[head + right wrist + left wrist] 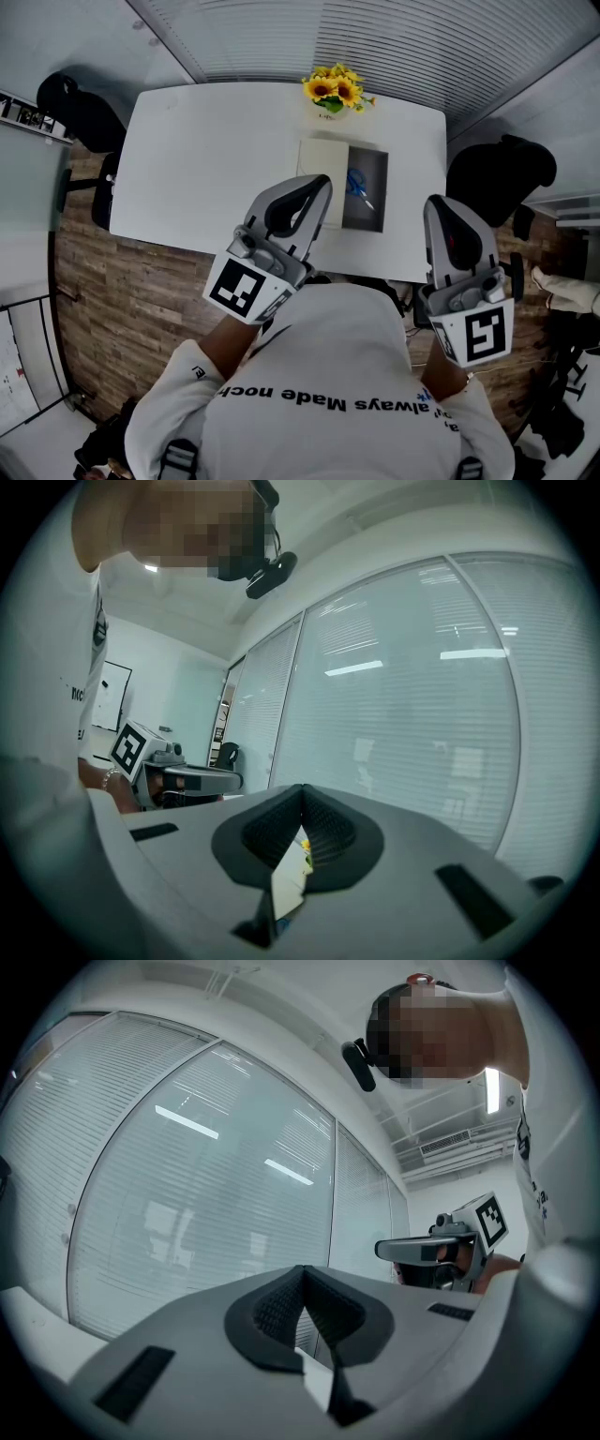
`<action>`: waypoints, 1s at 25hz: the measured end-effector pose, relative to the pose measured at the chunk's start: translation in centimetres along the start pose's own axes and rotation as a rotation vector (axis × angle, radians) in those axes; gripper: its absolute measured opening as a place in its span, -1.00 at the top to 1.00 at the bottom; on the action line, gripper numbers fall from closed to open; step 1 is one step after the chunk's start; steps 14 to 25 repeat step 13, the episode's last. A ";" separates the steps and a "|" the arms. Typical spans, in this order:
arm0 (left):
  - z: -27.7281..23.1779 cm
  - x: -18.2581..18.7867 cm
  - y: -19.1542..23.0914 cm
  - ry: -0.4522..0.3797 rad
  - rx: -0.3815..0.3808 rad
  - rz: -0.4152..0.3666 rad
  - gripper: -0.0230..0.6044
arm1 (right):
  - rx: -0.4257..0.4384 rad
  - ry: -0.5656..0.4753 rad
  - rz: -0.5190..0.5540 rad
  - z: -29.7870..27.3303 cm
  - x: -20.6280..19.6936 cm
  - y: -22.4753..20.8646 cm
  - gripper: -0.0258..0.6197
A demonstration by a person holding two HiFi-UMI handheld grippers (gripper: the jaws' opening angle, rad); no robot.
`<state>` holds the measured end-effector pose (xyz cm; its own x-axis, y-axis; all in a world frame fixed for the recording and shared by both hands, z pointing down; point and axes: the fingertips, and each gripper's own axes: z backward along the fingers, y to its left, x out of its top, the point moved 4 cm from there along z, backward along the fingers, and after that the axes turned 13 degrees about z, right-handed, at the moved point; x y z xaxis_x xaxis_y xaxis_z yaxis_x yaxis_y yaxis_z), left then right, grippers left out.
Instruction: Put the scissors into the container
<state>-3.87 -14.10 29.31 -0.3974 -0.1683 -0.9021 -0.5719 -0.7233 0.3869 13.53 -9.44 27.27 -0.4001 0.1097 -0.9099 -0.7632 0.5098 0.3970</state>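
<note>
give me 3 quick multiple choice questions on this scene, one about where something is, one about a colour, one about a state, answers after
1. Where do the scissors lie?
A) inside the dark container
B) on the floor
C) on a chair

2. What colour are the flowers?
A) red
B) yellow
C) white

3. How do the jaws of the right gripper stand?
A) wide apart
B) shut on the scissors
C) shut with nothing held

Answers:
1 A: the head view shows the blue handles within the container's walls.
2 B: yellow petals show at the far edge of the table.
3 C: the right gripper view shows the pads meeting, with nothing gripped.
</note>
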 end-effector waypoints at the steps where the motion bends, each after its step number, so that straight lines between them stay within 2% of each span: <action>1: 0.0 0.0 0.0 0.000 0.000 0.000 0.86 | 0.000 0.000 0.000 0.0 0.0 0.0 0.90; 25: -0.1 0.0 0.0 -0.004 0.000 0.002 0.86 | -0.006 0.003 0.000 0.0 0.0 -0.2 0.90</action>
